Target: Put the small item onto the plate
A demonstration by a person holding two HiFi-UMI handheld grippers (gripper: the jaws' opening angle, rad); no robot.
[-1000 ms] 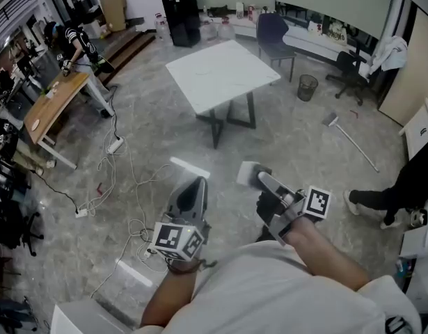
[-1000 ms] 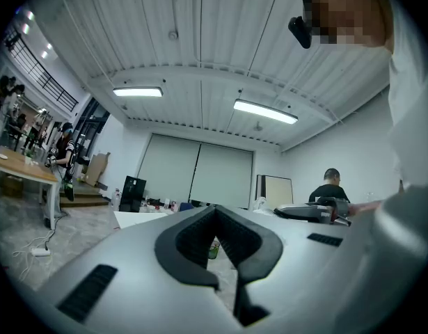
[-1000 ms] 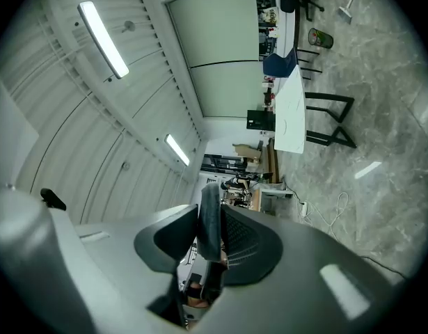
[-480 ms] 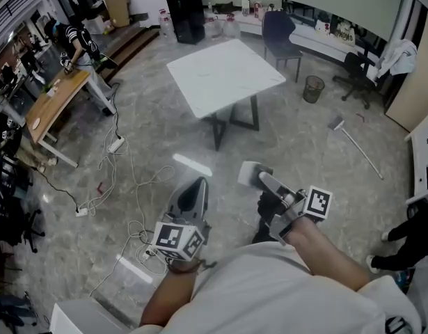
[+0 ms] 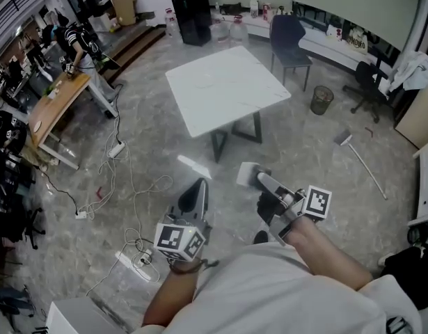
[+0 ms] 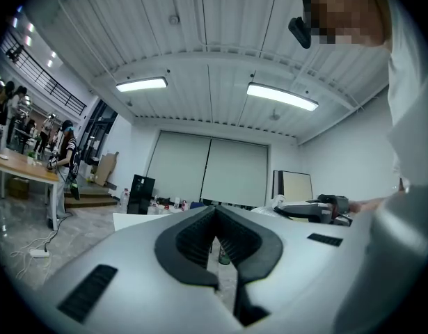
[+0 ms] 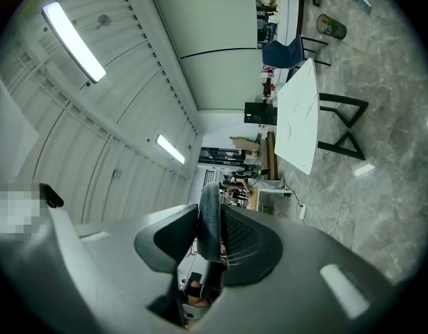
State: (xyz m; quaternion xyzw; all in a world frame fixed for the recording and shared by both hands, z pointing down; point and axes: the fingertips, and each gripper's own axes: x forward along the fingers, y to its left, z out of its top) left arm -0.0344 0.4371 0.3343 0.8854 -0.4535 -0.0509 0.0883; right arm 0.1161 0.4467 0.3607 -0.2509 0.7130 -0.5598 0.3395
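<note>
Clamping dark flat item (image 7: 211, 229) edge-on in my right claw (image 7: 209, 211); my left claw (image 6: 215, 213) clenched tip-to-tip, over grey floor (image 5: 304, 145).

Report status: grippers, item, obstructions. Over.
Left gripper shut, empty. Right gripper shut on small dark item. No plate in view; white table ahead, power strip on floor at left.

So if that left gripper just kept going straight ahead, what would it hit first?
Probably the white table. The left gripper points level toward it, with only open floor between. Whether it would meet the tabletop's edge or pass beneath is unclear.
</note>
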